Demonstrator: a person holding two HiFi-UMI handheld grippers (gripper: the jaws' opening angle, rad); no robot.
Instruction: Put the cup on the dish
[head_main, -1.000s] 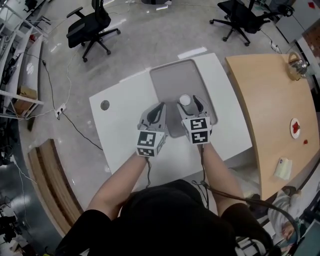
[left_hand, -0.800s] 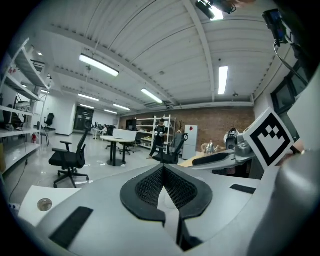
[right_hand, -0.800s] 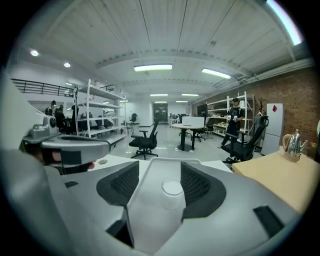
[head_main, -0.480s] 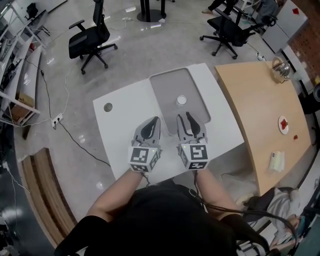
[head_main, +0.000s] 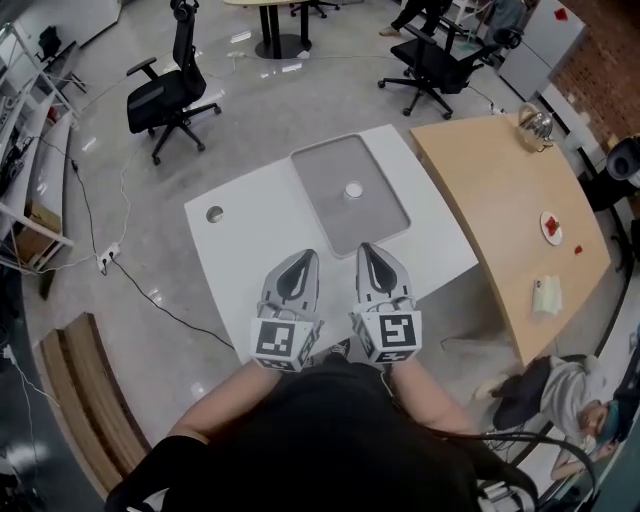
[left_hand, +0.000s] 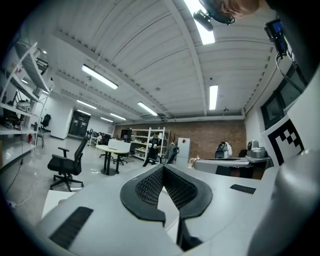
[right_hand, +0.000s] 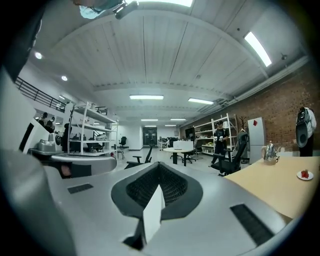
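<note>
Two held abreast near torso (head_main: 330, 440): left gripper (head_main: 303, 258), right gripper (head_main: 366, 250); jaws together, empty.

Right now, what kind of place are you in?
Probably a big open office or lab workspace: rolling office chairs, a long wooden desk, and metal shelves along the wall.

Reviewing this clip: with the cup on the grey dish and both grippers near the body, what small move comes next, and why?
Probably just rest both grippers; the task looks done. The cup stands upright on the dish, and the left gripper and right gripper sit well short of it, both shut on nothing.
</note>
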